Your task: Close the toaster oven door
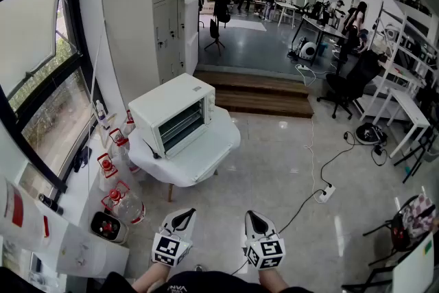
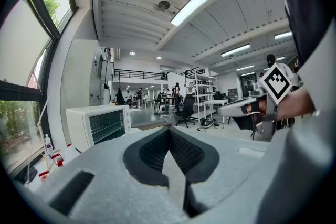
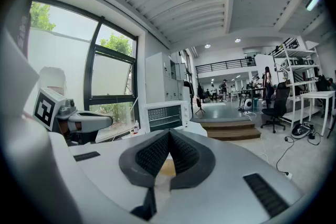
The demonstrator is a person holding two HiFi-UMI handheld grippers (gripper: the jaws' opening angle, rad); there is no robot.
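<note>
A white toaster oven stands on a small table draped in white cloth, a few steps ahead of me. Its glass door sits upright and flush against the front. The oven also shows in the left gripper view and in the right gripper view. My left gripper and right gripper hang side by side low near my body, well short of the table. Both are shut with nothing between the jaws.
Red-capped bottles line the window ledge at the left. A black cable runs to a power strip on the tiled floor at the right. Wooden steps and a tall white cabinet stand behind the table.
</note>
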